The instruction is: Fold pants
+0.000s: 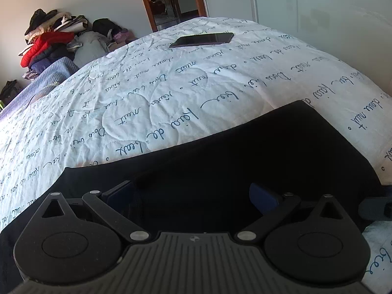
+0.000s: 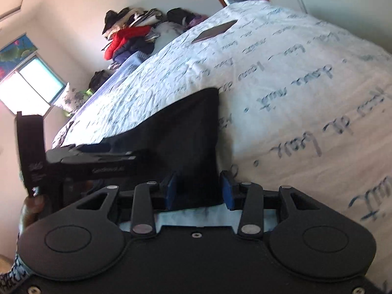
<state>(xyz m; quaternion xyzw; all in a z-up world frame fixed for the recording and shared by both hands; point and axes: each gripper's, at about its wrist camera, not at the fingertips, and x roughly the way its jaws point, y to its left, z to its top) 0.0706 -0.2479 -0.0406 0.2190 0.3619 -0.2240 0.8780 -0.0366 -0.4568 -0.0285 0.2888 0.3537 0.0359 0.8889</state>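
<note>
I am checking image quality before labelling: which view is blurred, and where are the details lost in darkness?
Right wrist view: tilted, motion blur smears the print on the bedspread, and the window is blown out white. Left wrist view: sharper, though fisheye bends the bed; the black pants are nearly featureless shadow in both views.

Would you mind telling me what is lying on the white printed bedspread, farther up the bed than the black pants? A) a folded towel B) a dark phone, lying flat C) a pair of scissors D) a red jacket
B: a dark phone lies flat on the bedspread beyond the black pants; the red jacket sits in the clothes pile beside the bed, not on it.
</note>
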